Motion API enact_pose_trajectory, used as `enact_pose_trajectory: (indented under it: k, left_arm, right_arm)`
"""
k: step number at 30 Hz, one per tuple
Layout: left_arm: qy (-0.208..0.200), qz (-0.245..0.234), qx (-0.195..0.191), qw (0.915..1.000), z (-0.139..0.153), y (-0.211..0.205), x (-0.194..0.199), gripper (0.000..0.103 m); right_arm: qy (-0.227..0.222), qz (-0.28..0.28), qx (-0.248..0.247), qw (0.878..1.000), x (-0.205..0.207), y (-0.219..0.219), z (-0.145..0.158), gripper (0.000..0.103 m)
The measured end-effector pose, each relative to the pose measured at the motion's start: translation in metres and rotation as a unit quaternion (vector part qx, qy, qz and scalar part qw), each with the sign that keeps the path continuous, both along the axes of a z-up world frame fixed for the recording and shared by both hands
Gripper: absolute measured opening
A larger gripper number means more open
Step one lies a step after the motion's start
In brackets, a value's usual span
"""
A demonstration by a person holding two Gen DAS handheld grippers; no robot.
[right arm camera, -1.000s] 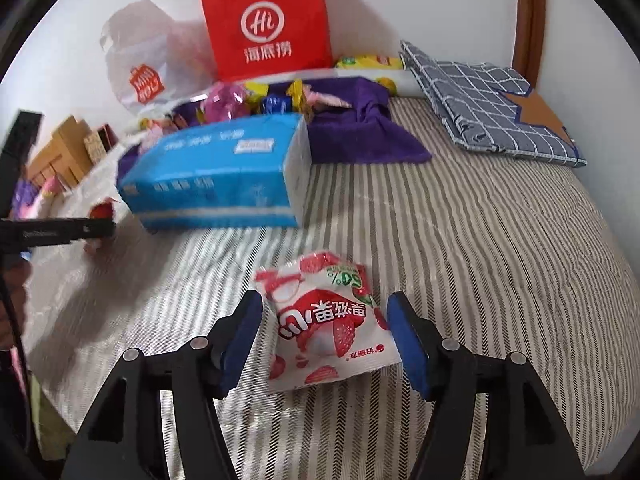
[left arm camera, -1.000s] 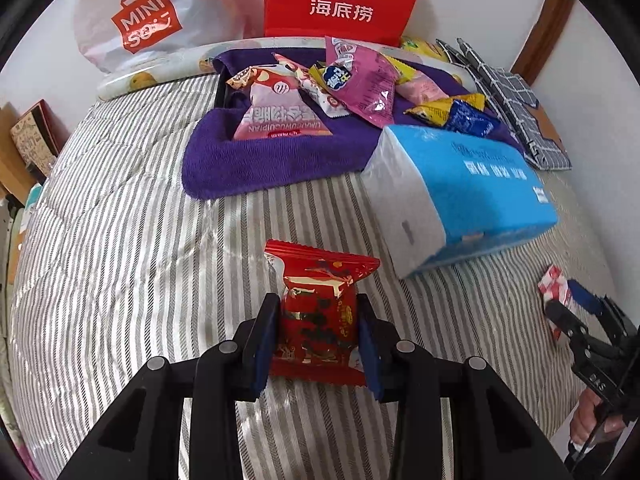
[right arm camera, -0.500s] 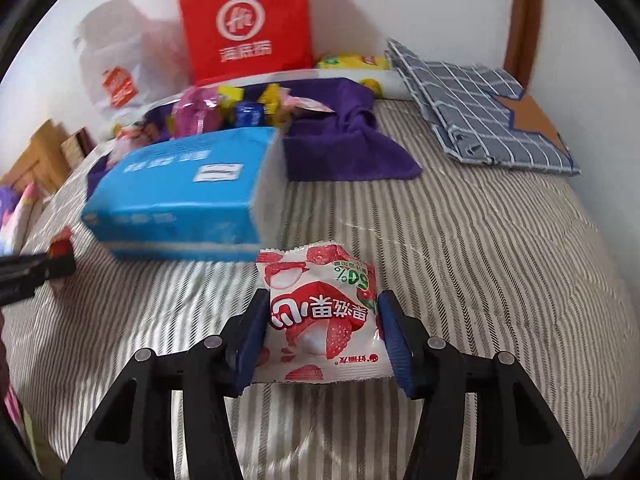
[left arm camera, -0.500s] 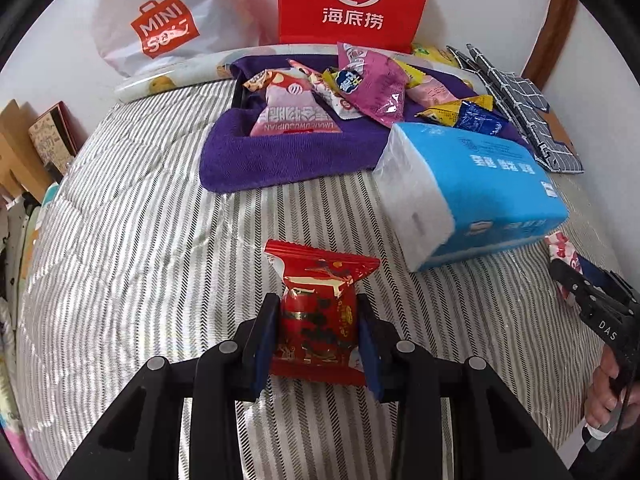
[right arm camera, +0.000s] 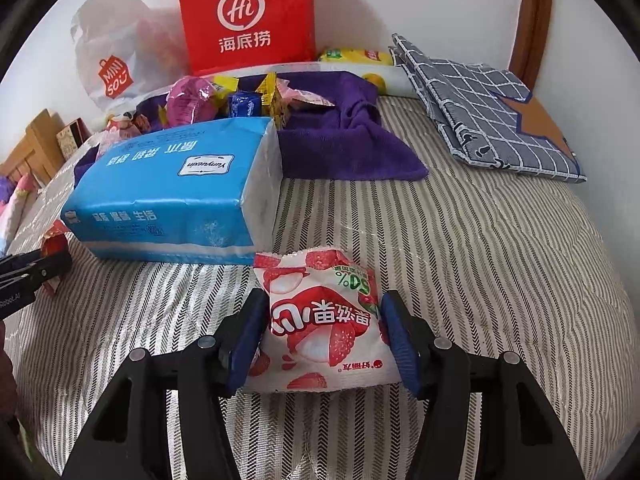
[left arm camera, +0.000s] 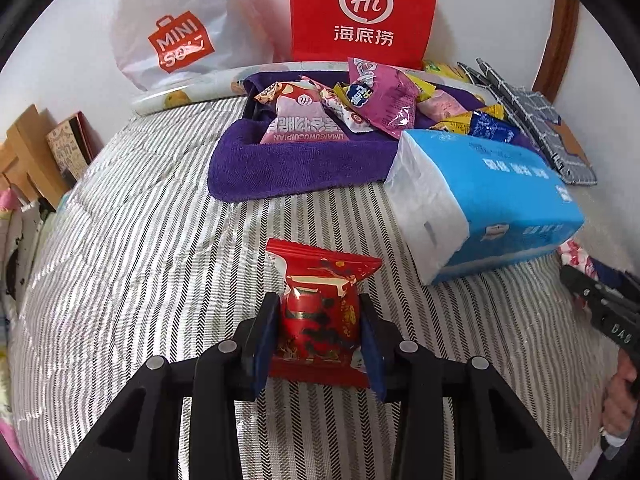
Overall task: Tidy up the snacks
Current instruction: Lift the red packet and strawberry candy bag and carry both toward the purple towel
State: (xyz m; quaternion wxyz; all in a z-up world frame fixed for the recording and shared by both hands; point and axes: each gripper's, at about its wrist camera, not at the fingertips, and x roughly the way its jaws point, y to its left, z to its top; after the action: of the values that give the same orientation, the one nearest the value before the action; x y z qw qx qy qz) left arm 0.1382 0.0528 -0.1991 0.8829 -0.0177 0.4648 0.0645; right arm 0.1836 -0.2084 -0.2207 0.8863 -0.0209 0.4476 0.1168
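My left gripper (left arm camera: 318, 320) is shut on a red snack packet (left arm camera: 320, 312) and holds it above the striped bed cover. My right gripper (right arm camera: 322, 320) is shut on a white and red lychee snack packet (right arm camera: 322, 320), also above the cover. A pile of snack packets (left arm camera: 360, 100) lies on a purple towel (left arm camera: 288, 164) at the far side of the bed; it also shows in the right wrist view (right arm camera: 224, 100). The left gripper with its red packet shows at the left edge of the right wrist view (right arm camera: 36, 268).
A blue tissue pack (left arm camera: 488, 196) lies between the two grippers, in front of the towel. A red paper bag (left arm camera: 362, 8) and a white Miniso bag (left arm camera: 176, 36) stand against the wall. A grey checked cloth (right arm camera: 492, 108) lies at the right. Wooden things (left arm camera: 36, 156) stand left of the bed.
My right gripper has shut on the lychee packet and lifted it. Both grippers have moved forward toward the towel with their packets.
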Motion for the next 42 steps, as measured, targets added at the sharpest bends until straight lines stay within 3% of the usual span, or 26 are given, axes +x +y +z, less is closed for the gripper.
enact_pose_trajectory:
  k: [11, 14, 19, 28, 33, 42]
  left_arm:
    - [0.005, 0.01, 0.005, 0.9999, 0.0, -0.002, 0.002, 0.038]
    - [0.0, 0.007, 0.006, 1.0, -0.001, -0.003, 0.002, 0.037]
    - [0.006, -0.021, -0.011, 0.9997, 0.0, -0.001, 0.005, 0.035]
    - [0.017, -0.051, -0.027, 0.9982, 0.008, 0.009, 0.004, 0.035]
    - [0.026, -0.068, -0.029, 0.9969, 0.01, 0.012, 0.002, 0.035]
    - [0.017, -0.075, -0.041, 0.9962, 0.024, 0.011, -0.012, 0.035]
  right_arm:
    - [0.005, 0.007, 0.004, 1.0, 0.001, 0.001, 0.0, 0.062]
    - [0.0, 0.004, 0.0, 1.0, -0.002, 0.001, 0.001, 0.058]
    - [0.0, -0.018, 0.009, 1.0, -0.013, -0.002, 0.005, 0.053]
    - [0.006, -0.065, 0.032, 0.997, -0.04, 0.002, 0.02, 0.052]
    - [0.016, -0.084, 0.026, 0.996, -0.046, 0.003, 0.014, 0.052]
    - [0.026, -0.088, 0.033, 0.995, -0.055, 0.002, 0.013, 0.052]
